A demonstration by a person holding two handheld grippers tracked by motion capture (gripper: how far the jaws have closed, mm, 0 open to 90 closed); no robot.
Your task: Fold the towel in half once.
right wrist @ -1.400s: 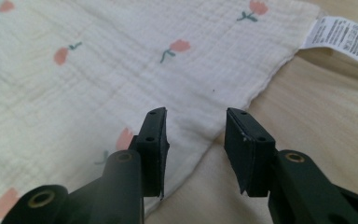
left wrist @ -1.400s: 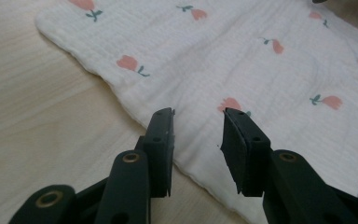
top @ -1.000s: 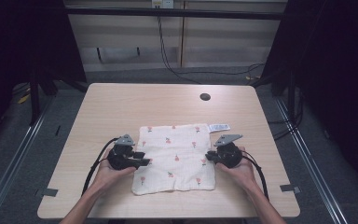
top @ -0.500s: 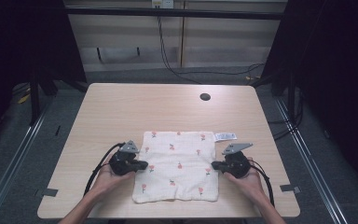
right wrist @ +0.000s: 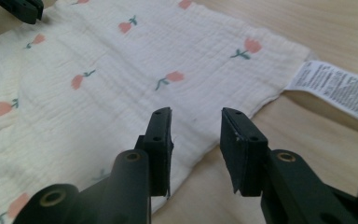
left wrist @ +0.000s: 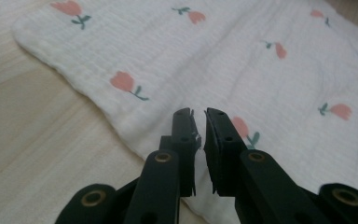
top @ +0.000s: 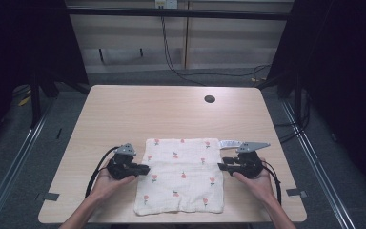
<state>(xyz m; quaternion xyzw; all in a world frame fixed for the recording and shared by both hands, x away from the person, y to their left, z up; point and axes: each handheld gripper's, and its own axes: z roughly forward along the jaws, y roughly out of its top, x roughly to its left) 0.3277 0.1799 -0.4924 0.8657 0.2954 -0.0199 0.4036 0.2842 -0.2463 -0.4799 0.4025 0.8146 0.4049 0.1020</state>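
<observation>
Cream muslin cloth (top: 181,174), tulip print, flat at the tabletop's (top: 171,114) six o'clock edge; care label (top: 230,143) at its two o'clock corner. Light, limp, crinkled: likely to sag and drape, not slip. Best pinched at side hems or corners. Left gripper (left wrist: 198,122): jaws just reopened to a sliver, empty, over the nine o'clock hem. Right gripper (right wrist: 196,126): jaws just opening, about half apart, empty, at the three o'clock hem.

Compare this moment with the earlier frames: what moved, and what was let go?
Both hand-held grippers dragged the cloth toward the person, then released it. The right hand-held gripper has just opened and backed off the right edge; the left hand-held gripper has barely parted over the left edge. The table stayed put.
</observation>
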